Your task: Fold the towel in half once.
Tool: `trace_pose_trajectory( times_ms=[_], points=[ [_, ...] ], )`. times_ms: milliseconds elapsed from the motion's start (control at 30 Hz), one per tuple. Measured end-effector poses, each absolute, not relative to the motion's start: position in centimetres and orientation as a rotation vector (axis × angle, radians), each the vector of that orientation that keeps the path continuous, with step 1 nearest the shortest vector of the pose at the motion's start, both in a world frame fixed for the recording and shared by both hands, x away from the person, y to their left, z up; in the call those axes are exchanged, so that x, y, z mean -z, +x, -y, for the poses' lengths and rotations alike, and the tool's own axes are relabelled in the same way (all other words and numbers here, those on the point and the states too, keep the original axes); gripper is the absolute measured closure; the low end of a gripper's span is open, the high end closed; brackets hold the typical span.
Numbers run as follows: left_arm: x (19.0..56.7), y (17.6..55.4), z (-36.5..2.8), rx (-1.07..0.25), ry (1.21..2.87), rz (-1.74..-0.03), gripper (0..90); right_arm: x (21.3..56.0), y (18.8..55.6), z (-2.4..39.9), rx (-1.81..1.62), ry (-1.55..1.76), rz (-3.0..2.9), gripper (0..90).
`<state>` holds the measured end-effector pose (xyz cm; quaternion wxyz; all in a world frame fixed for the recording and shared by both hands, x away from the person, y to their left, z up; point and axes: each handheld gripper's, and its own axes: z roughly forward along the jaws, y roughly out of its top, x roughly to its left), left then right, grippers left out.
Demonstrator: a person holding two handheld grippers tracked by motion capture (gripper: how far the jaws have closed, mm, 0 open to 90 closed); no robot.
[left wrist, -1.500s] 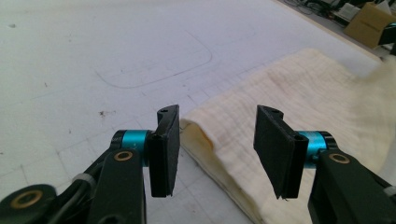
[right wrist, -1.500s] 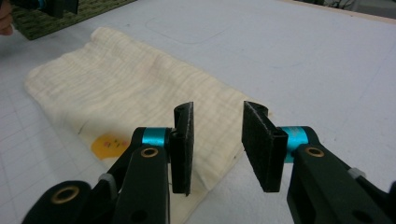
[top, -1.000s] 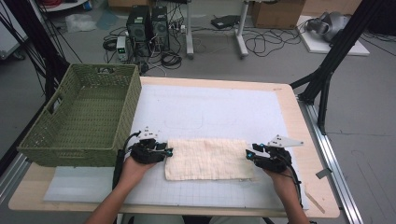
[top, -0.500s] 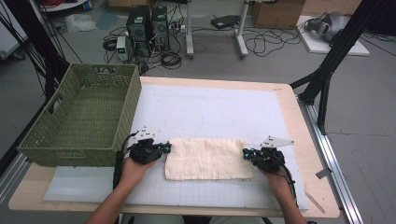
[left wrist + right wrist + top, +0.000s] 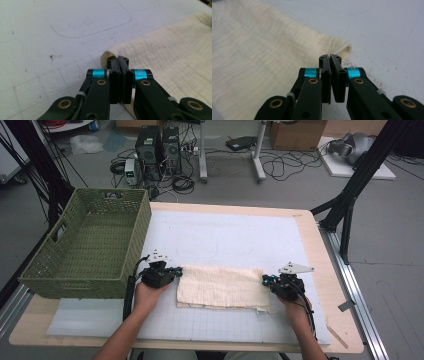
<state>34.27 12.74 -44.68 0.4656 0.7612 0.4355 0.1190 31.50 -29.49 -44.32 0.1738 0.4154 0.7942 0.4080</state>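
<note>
A folded cream cloth (image 5: 220, 287) lies flat on the white mat (image 5: 225, 235) near the table's front. My left gripper (image 5: 177, 270) rests at the cloth's left end, jaws shut. In the left gripper view its tips (image 5: 117, 58) meet just short of the cloth's rolled corner (image 5: 108, 53), and I see no fabric between the pads. My right gripper (image 5: 265, 280) sits at the cloth's right end, also shut. In the right gripper view its tips (image 5: 330, 56) touch each other beside the folded edge of the cloth (image 5: 262, 50).
A green woven basket (image 5: 75, 280) stands at the table's left, close to my left hand. The mat stretches bare behind the cloth. The wooden table edge (image 5: 320, 250) runs along the right, with a black stand leg beyond it.
The right gripper has shifted slightly left, up to the cloth's right end. The left gripper has stayed at the left end. The cloth has not moved.
</note>
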Motion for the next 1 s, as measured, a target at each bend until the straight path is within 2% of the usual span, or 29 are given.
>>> trace_pose_trajectory(
  times_ms=[100, 133, 167, 200, 267, 433, 533, 800, 900, 967, 1000],
  points=[
    [44.6, 34.1, -13.0, -0.289, 1.884, -1.088, 86.7, 44.3, 31.4, 29.4, -1.109, 1.182, -2.251, 74.2],
    [44.4, 34.1, -13.1, -0.304, 1.876, -1.098, 82.3, 44.2, 31.4, 29.5, -1.11, 1.186, -2.235, 70.9],
    [44.3, 34.1, -13.3, -0.316, 1.856, -1.101, 73.3, 44.0, 31.4, 29.8, -1.128, 1.203, -2.208, 68.8],
    [44.1, 34.1, -13.3, -0.322, 1.832, -1.101, 66.8, 43.7, 31.5, 30.0, -1.136, 1.21, -2.182, 64.3],
    [43.8, 34.2, -13.4, -0.348, 1.788, -1.094, 55.1, 43.3, 31.7, 30.2, -1.144, 1.214, -2.153, 60.8],
    [43.2, 35.5, -13.0, -0.375, 1.794, -1.085, 48.8, 42.2, 33.3, 29.7, -1.149, 1.171, -2.138, 49.4],
    [43.0, 36.9, -12.4, -0.339, 1.782, -1.112, 48.6, 42.2, 34.6, 29.1, -1.147, 1.138, -2.179, 49.7],
    [44.5, 38.0, -11.4, -0.265, 1.915, -1.114, 51.7, 44.1, 37.0, 28.0, -1.079, 1.151, -2.312, 54.7],
    [44.7, 38.0, -11.4, -0.249, 1.943, -1.105, 53.1, 44.6, 37.2, 28.2, -1.084, 1.173, -2.358, 59.8],
    [44.8, 37.9, -11.3, -0.253, 1.962, -1.084, 56.4, 44.6, 37.2, 28.4, -1.102, 1.175, -2.377, 68.5],
    [44.8, 37.8, -11.4, -0.249, 1.977, -1.07, 61.0, 44.6, 37.2, 28.4, -1.103, 1.172, -2.381, 72.3]
  ],
)
